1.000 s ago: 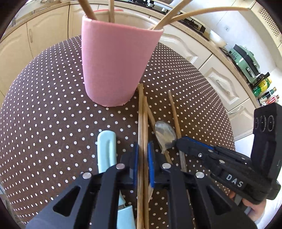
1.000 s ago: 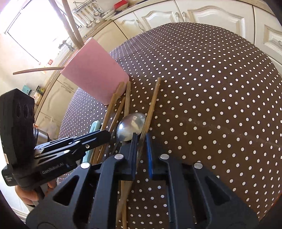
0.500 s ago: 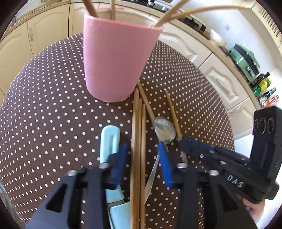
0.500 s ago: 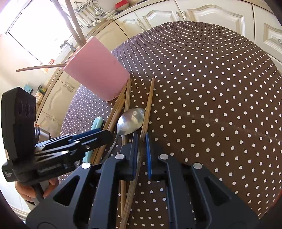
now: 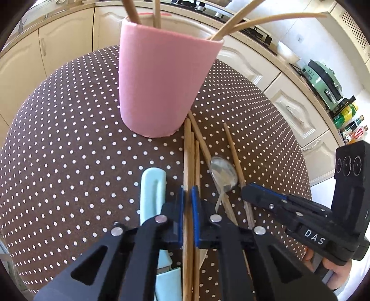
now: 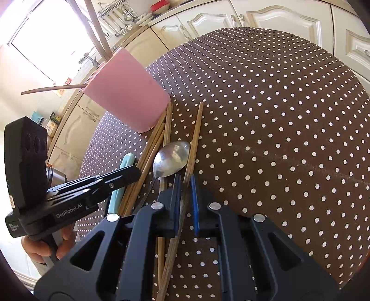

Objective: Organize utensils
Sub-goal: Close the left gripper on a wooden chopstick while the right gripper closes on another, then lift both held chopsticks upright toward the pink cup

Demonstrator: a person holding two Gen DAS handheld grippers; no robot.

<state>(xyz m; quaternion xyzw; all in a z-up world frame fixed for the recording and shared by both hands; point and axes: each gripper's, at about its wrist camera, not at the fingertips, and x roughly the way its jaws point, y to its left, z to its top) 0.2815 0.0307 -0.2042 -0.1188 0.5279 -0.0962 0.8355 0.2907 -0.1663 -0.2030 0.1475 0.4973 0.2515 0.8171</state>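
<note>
Your left gripper [image 5: 187,196] has just been closing, and its blue pads now clamp a single wooden chopstick [image 5: 186,166], the leftmost of a bundle lying on the brown dotted tablecloth [image 5: 69,162]. That chopstick runs straight up the left view, its far tip just beside the base of the pink cup [image 5: 161,88]. Right next to it lie more chopsticks [image 5: 197,166], touching one another, and one crosses under them at a slant.

Your right gripper [image 6: 185,185] is closed on another chopstick [image 6: 195,134], the one lying apart on the right side of the spoon. In the right view this stick passes between the pads and reaches out towards the far side of the table, touching the rim of the spoon bowl.

The metal spoon [image 5: 223,171] lies bowl-up between the bundle and the lone chopstick, its handle hidden under the grippers. A pale blue utensil handle [image 5: 153,187] lies flat to the left of your left gripper, just beside its finger.

The pink cup stands upright on the cloth and already holds several chopsticks [image 5: 233,22] leaning out over its rim. Cream kitchen cabinets [image 5: 286,101] surround the table.
</note>
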